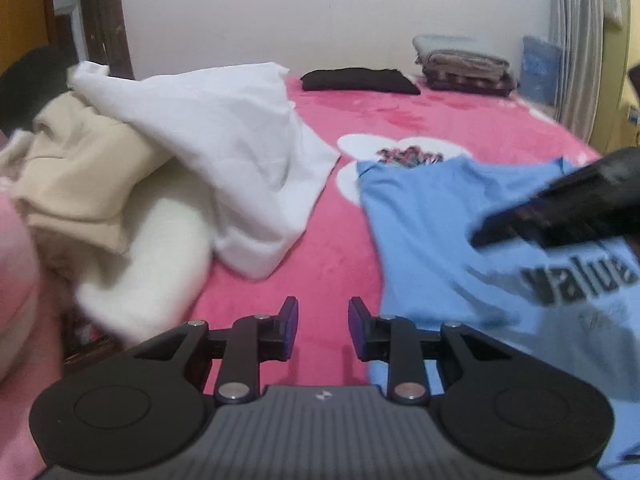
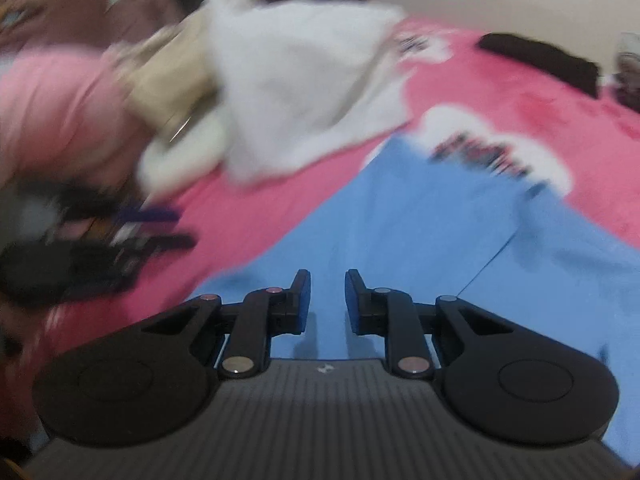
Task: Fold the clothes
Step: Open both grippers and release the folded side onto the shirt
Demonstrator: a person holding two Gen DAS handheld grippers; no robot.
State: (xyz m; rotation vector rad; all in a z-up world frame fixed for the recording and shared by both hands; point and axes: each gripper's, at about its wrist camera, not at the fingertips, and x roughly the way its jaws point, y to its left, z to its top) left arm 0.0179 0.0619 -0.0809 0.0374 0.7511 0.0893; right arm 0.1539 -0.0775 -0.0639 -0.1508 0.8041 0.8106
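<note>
A light blue T-shirt (image 1: 440, 232) with dark lettering lies spread flat on the pink bedspread (image 1: 320, 248), at the right of the left wrist view. My left gripper (image 1: 323, 320) hovers over bare bedspread just off the shirt's left edge. It is open, with nothing between its fingers. In the right wrist view my right gripper (image 2: 327, 300) is above the blue T-shirt (image 2: 400, 220), open, with only the cloth below showing through the gap. It also appears as a dark blurred shape, the right gripper (image 1: 492, 232), over the shirt.
A heap of unfolded clothes lies at left: a white garment (image 1: 240, 152), a beige one (image 1: 80, 172) and a cream fluffy one (image 1: 152, 256). A folded black garment (image 1: 360, 80) and a folded stack (image 1: 464, 68) sit by the far wall.
</note>
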